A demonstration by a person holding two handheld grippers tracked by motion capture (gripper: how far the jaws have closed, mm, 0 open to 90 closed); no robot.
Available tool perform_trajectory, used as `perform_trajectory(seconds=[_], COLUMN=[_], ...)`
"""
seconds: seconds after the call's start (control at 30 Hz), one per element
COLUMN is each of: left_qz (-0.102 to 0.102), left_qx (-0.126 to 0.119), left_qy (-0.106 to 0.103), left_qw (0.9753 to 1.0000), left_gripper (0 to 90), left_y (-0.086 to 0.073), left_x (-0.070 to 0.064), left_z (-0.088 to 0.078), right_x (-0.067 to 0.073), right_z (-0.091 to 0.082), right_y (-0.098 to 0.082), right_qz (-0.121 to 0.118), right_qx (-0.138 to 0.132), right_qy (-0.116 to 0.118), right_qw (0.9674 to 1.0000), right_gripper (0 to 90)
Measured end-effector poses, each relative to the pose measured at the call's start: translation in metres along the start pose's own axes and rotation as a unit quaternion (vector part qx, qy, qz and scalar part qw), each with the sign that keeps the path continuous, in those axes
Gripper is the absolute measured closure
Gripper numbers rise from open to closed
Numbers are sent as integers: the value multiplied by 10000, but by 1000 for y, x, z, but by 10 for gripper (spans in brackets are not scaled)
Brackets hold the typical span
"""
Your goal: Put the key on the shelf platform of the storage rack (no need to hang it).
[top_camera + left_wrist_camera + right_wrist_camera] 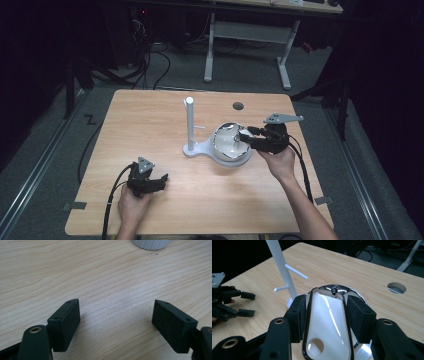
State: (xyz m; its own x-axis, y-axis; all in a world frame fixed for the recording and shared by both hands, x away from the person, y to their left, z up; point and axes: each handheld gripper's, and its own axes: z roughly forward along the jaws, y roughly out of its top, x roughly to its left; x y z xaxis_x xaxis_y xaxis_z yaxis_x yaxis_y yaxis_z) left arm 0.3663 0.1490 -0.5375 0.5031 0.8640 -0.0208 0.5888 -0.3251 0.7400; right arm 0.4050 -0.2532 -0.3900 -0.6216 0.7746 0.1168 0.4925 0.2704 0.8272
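A shiny chrome cup (227,141) hangs just above the round white dish (239,161) of a white stand. My right gripper (248,135) comes in from the right and is shut on it. In the right gripper view both pads (298,312) press the sides of the cup's oval chrome loop (327,315). The stand's thin white post (190,122) rises to the left of the cup, and short pegs (295,271) stick out of it. My left gripper (162,181) rests on the table at the front left, open, with bare wood between its fingers (66,322).
The wooden table (150,120) has a round cable hole (238,106) behind the cup. A white ribbed rim (151,243) lies ahead in the left gripper view. My left gripper (247,303) appears far left in the right gripper view. Desk legs and cables stand beyond the table.
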Motion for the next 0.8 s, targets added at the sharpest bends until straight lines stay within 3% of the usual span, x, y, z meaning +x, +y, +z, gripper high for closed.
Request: perform_trajectory(seconds=[0.4, 0.8], left_qz=[4, 5], left_qx=[1, 1], left_qy=[1, 2], left_qw=[10000, 10000], left_gripper=[230, 230], left_y=[0, 0], left_x=[0, 0], left_z=[0, 0], right_x=[-1, -1], right_z=[21, 37], right_y=[-6, -9], right_qz=[-73, 1], right_qx=[262, 370], right_qy=[-135, -79], right_qw=[9995, 9993], right_gripper=[520, 519])
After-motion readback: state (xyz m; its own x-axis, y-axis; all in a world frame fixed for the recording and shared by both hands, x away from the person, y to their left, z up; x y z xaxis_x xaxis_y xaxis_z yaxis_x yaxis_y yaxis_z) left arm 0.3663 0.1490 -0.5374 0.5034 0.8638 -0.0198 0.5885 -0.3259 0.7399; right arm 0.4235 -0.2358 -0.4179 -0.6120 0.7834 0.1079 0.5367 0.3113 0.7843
